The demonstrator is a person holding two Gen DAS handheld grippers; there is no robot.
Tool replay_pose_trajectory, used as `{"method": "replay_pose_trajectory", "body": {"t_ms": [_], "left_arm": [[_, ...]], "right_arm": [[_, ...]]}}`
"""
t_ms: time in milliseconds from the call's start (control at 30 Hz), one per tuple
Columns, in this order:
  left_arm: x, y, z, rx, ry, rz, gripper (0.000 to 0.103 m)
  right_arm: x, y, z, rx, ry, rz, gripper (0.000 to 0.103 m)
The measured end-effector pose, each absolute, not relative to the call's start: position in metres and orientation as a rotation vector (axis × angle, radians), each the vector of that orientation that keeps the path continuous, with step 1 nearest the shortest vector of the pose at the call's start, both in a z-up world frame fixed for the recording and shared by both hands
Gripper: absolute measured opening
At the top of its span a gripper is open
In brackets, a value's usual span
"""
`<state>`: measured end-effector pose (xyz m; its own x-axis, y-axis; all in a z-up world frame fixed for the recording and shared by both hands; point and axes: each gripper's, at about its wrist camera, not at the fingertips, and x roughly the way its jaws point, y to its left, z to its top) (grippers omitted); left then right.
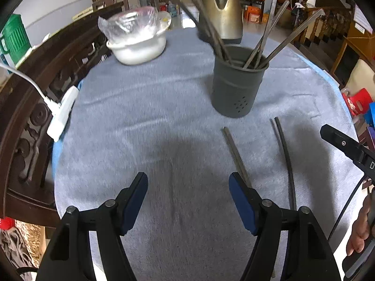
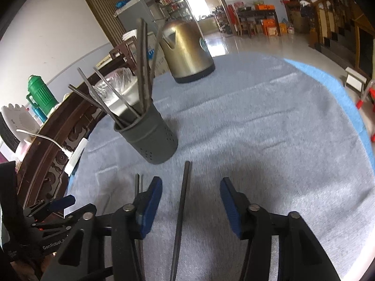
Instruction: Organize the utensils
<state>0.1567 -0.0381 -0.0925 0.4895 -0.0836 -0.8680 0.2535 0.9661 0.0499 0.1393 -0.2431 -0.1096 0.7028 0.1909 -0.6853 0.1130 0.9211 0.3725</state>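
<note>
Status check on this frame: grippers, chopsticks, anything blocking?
Left gripper open, empty. Right gripper open, straddling a loose chopstick. Holder upright, partly filled; more chopsticks still on the cloth. Path to holder unobstructed.

On the counter [image 1: 140, 121], the holder [image 1: 238, 82] stands at 1 o'clock, kettle [image 1: 222, 11] behind it, bowl [image 1: 137, 44] at 11, loose chopsticks [image 1: 284, 154] at 3.

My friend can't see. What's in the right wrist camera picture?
The open right gripper hovers over one dark chopstick lying on the grey-blue tablecloth. Behind stand a dark grey perforated utensil holder full of chopsticks and a brass-coloured kettle.
</note>
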Motion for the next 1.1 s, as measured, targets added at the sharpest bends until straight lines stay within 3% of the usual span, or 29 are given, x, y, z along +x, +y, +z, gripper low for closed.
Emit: {"method": "replay_pose_trajectory", "body": {"t_ms": [67, 967, 1033, 1100], "left_arm": [[0.159, -0.037, -0.096, 0.174, 1.053, -0.206, 0.072], [0.170, -0.035, -0.113, 0.191, 1.074, -0.209, 0.072], [0.170, -0.035, -0.114, 0.192, 1.078, -0.209, 0.072], [0.169, -0.035, -0.114, 0.193, 1.079, -0.209, 0.072]], "right_arm": [[0.142, -0.243, -0.116, 0.418, 0.821, 0.051, 0.040], [0.210, -0.212, -0.149, 0.401, 0.988, 0.045, 0.040], [0.212, -0.211, -0.154, 0.397, 1.009, 0.033, 0.039], [0.213, -0.213, -0.158, 0.404, 1.025, 0.027, 0.030]]}}
